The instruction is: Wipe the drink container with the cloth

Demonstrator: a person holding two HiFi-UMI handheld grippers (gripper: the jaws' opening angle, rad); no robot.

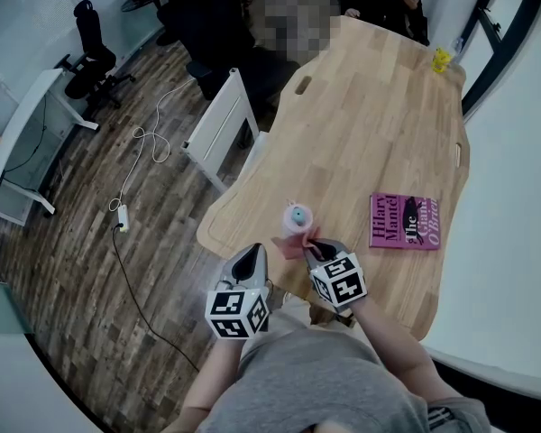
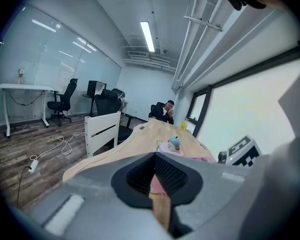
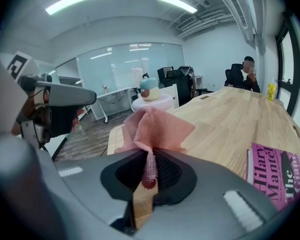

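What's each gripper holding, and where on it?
Right gripper pinches the pink cloth by a bunched edge. Left gripper is shut on nothing.

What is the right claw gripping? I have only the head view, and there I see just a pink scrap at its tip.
Observer: The right gripper view shows the right claw shut on a pink mesh cloth, which bunches up above it.
Reviewer: And the left claw, is it shut too?
Observer: In the left gripper view the left claw has its jaws together, and no cloth sticks out of them.
Reviewer: What is the blue blob on top of the cup?
Observer: Seen from the side in the right gripper view, it is a small figure, blue above and cream below, standing upright on the lid of the drink container.
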